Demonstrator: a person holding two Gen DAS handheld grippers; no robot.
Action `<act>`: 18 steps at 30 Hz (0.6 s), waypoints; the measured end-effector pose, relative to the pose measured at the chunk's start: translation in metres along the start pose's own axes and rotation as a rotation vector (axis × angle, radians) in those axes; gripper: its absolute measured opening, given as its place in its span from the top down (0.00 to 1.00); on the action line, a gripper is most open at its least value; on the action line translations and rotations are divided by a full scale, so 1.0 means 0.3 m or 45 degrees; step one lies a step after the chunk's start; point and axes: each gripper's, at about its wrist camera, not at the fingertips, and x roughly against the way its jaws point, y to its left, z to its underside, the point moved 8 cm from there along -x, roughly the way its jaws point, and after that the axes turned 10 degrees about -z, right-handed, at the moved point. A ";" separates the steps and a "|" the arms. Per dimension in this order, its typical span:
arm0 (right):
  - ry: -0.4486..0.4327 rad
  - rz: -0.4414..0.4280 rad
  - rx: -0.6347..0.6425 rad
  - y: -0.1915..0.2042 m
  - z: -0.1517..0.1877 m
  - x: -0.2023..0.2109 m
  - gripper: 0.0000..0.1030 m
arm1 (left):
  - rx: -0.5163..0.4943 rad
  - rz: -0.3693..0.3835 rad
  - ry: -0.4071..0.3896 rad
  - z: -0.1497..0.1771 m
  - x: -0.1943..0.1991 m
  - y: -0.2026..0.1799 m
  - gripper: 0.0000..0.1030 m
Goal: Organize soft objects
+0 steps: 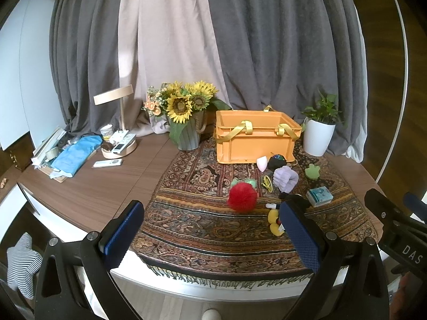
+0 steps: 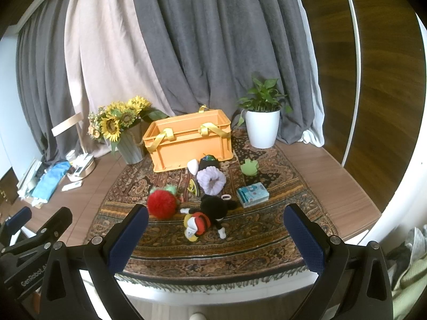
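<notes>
On the counter [image 2: 333, 181] a patterned rug [image 2: 253, 242] carries everything, which I take as the staging area. At its far edge stands the crate [image 2: 186, 146], open side up, yellow straps draped over its rim, its long axis running left to right across my view; I judge it the bin for the soft things, so they lie just in front of it within easy reach. Nearest me lies the mouse doll [image 2: 210, 210], apparently face down, long axis slanting from its yellow-and-red lower end at near left to the black head at far right. Just left of it sits the red pompom [image 2: 161, 204], round, no real axis. Behind them the purple scrunchie [image 2: 210, 180] stands tilted, its opening turned toward me. The tissue pack [image 2: 252, 194] and green frog [image 2: 249, 166] lie to the right, well apart.

My left claw [image 1: 210, 233] and right claw [image 2: 216, 236] both hang short of the rug's near edge, fingers spread wide, holding nothing.
</notes>
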 end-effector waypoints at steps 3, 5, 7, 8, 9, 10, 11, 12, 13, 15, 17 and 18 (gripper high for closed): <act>0.003 -0.003 -0.002 0.001 -0.003 -0.001 0.01 | -0.001 0.005 0.001 0.000 -0.001 0.002 0.00; 0.003 -0.001 -0.003 0.001 -0.001 0.001 0.01 | -0.002 0.006 0.001 0.000 -0.002 0.003 0.00; 0.001 -0.002 -0.004 0.001 -0.003 0.001 0.01 | -0.001 0.006 0.000 -0.002 -0.001 -0.005 0.00; 0.002 -0.001 -0.002 0.001 -0.001 0.000 0.01 | 0.000 0.006 0.001 -0.001 -0.002 0.004 0.00; 0.002 -0.002 -0.003 0.001 -0.001 0.000 0.01 | -0.001 0.007 0.002 -0.003 -0.002 -0.006 0.00; 0.002 -0.002 -0.003 0.001 -0.003 0.000 0.01 | 0.000 0.006 0.002 0.000 -0.002 0.001 0.00; 0.003 -0.001 -0.002 0.001 -0.002 0.000 0.01 | 0.001 0.006 0.002 0.001 -0.002 0.002 0.00; 0.004 -0.001 -0.002 0.001 -0.004 0.000 0.01 | 0.001 0.008 0.003 0.000 -0.001 -0.005 0.00; 0.003 -0.003 -0.004 0.000 -0.004 0.000 0.01 | 0.000 0.009 0.003 0.003 -0.002 0.001 0.00; 0.003 -0.003 -0.004 0.000 -0.003 0.000 0.01 | 0.000 0.010 0.003 0.004 -0.002 0.000 0.00; 0.005 -0.004 -0.006 0.000 -0.001 -0.001 0.01 | 0.000 0.008 0.004 0.007 -0.003 0.002 0.00; 0.008 -0.001 -0.008 -0.001 0.003 -0.005 0.01 | 0.000 0.008 0.004 0.009 -0.002 0.002 0.00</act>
